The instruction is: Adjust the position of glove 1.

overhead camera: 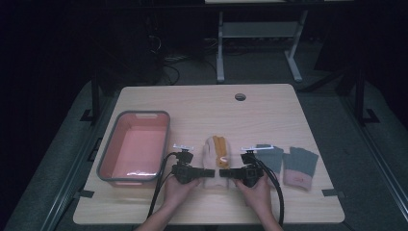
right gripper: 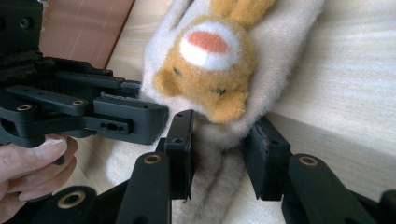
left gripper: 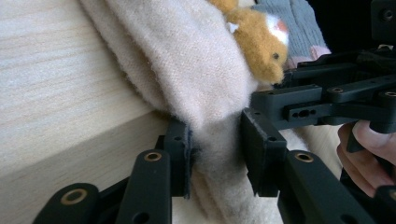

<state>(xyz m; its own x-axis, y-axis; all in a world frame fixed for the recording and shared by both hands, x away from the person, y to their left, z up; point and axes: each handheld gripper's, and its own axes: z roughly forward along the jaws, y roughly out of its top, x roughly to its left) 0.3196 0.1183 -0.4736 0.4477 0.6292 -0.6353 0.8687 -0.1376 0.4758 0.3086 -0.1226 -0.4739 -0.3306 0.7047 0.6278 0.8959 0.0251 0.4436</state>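
Observation:
A cream knitted glove (overhead camera: 210, 153) with an orange plush animal (overhead camera: 220, 147) sewn on it lies at the table's front middle, cuff toward me. My left gripper (overhead camera: 208, 172) comes in from the left and my right gripper (overhead camera: 225, 173) from the right, tips facing at the cuff. In the left gripper view, the left gripper (left gripper: 215, 154) has the bunched cream glove (left gripper: 187, 70) pinched between its pads, with the plush animal (left gripper: 257, 42) beyond. In the right gripper view, the right gripper (right gripper: 219, 149) squeezes the glove (right gripper: 289, 56) just below the plush animal (right gripper: 205, 70).
A pink basin with a grey rim (overhead camera: 107, 144) stands at the left of the table. Two grey fingerless gloves with pink cuffs (overhead camera: 269, 156) (overhead camera: 299, 166) lie to the right. A cable hole (overhead camera: 240, 96) sits near the far edge.

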